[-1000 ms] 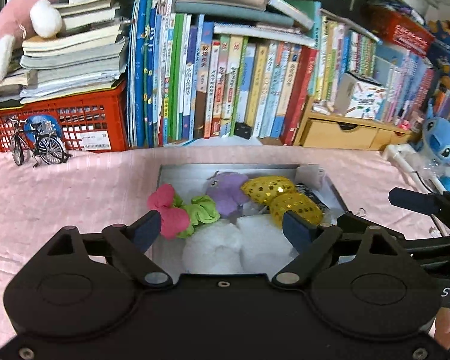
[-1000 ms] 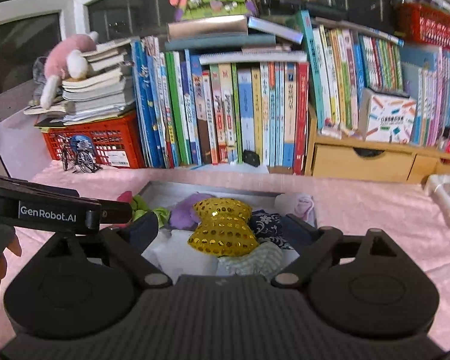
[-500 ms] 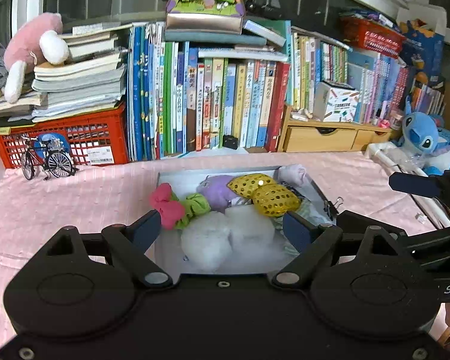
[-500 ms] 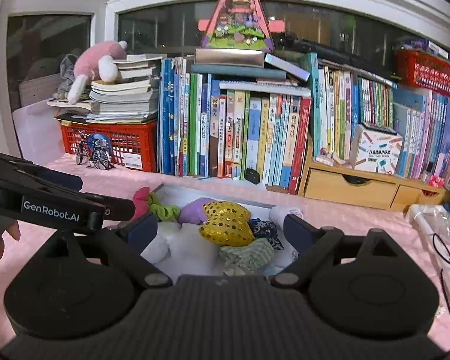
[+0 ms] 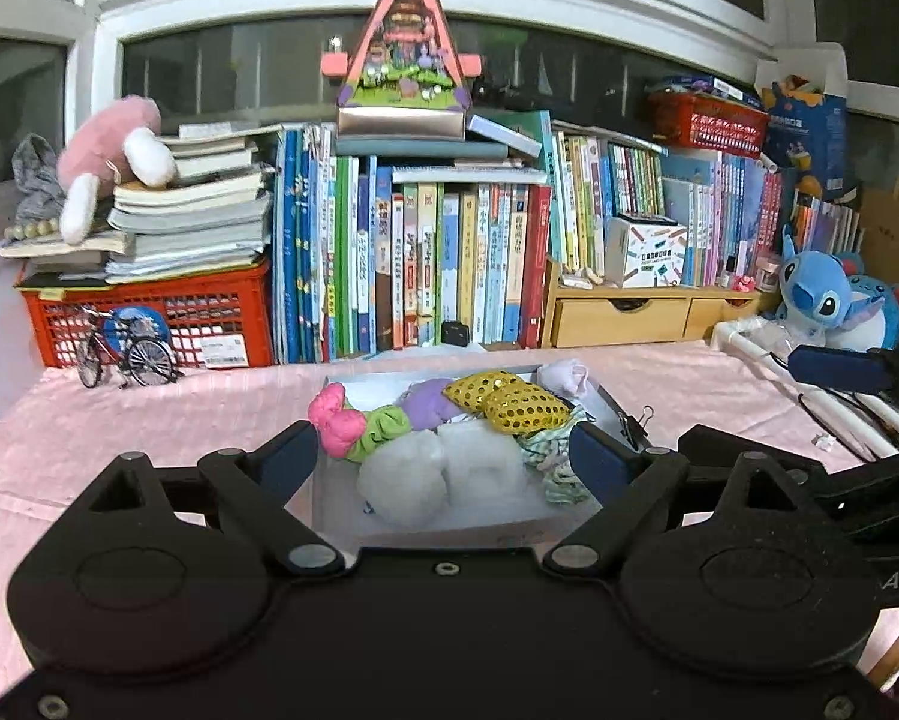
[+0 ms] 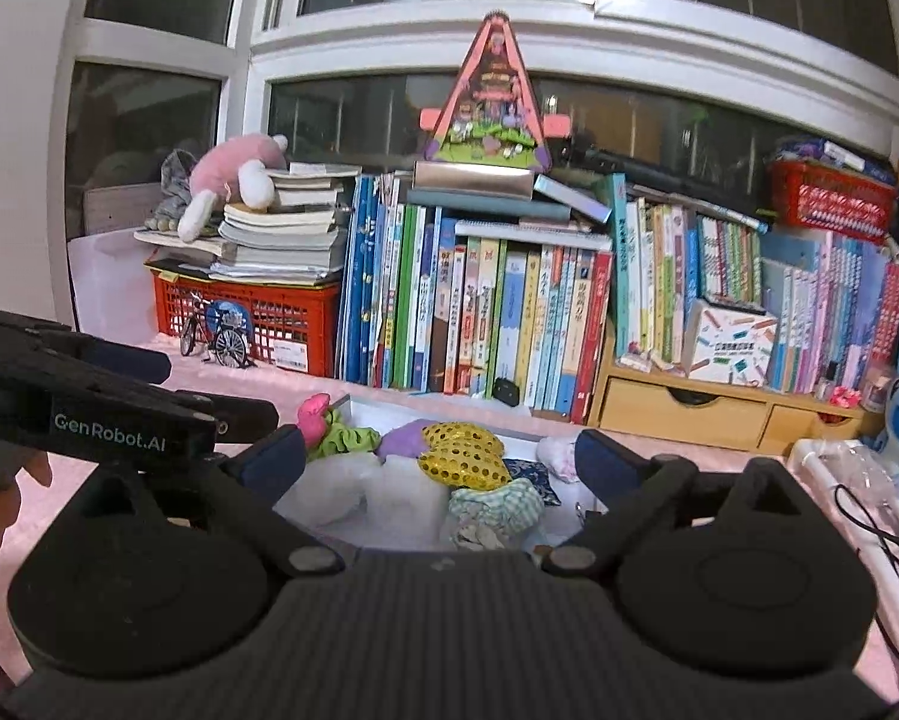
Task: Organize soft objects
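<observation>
Hand-held grippers both point slightly downward toward the tray [image 5: 605, 399] of soft toys [image 5: 449, 450] at 12 o'clock on the bench [image 5: 149, 420]. Left hand-held gripper [image 5: 443, 459] stands wide apart with nothing between its fingers. Right hand-held gripper [image 6: 440, 459] has just been opening, also empty.

White lettering reading "GenRobot.AI" is showing on the side of the left gripper [image 6: 269, 462] body, which is crossing the left edge of the right wrist view. The letters "A S" are appearing in white on the body of the right gripper [image 5: 833, 369] at the right edge of the left wrist view. Print on the book spines [image 6: 509, 324], the red crate's label [image 5: 224, 351] and the small white box [image 6: 728, 345] is proving too small to read.
</observation>
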The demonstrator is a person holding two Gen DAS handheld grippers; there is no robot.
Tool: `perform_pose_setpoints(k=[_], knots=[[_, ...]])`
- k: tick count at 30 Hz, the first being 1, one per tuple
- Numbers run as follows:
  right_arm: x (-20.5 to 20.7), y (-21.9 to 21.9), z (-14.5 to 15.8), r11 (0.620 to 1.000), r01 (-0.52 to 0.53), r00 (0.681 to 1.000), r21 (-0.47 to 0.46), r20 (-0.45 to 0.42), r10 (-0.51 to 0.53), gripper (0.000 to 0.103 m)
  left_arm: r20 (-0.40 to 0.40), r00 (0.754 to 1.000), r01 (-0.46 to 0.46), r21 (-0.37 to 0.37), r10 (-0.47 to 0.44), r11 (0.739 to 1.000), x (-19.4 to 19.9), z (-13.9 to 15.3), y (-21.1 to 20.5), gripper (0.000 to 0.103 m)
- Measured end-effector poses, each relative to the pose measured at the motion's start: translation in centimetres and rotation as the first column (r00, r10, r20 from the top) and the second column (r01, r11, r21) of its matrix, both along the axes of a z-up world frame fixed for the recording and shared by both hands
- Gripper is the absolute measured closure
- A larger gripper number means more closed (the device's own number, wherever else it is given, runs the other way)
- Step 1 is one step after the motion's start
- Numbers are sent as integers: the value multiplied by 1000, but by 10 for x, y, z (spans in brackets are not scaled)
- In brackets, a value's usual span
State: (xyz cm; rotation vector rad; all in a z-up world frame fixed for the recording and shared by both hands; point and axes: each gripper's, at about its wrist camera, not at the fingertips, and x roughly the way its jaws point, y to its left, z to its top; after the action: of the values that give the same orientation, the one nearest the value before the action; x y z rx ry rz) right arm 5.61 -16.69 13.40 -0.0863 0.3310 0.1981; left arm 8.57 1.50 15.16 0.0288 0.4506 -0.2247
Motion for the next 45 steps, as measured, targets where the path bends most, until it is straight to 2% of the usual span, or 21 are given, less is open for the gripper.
perform_pose_setpoints(k=[5, 12, 23, 31, 40, 45], knots=[[-26, 1, -10, 1000, 11, 999, -20, 43, -10, 2, 68, 997, -39, 53, 36, 998, -32, -15, -5, 12], [-50, 1, -25, 999, 33, 997, -21, 63, -32, 0, 64, 996, -63, 41, 60, 997, -56, -33, -4, 9], [-68, -1, -51, 996, 83, 996, -25, 40, -82, 0, 22, 992, -128, 34, 128, 991, -72, -61, 6, 9], [-76, -8, -72, 992, 127, 992, -19, 14, -127, 0, -1, 989, -151, 62, 151, 987, -81, -86, 4, 8], [-79, -15, -118, 987, 160, 983, 10, -96, -159, 0, -78, 981, -171, 80, 177, 982, -85, -127, 4, 8], [-78, -9, -132, 988, 154, 981, -19, -117, -155, 0, -115, 975, -181, 83, 190, 980, -81, -144, 4, 8]])
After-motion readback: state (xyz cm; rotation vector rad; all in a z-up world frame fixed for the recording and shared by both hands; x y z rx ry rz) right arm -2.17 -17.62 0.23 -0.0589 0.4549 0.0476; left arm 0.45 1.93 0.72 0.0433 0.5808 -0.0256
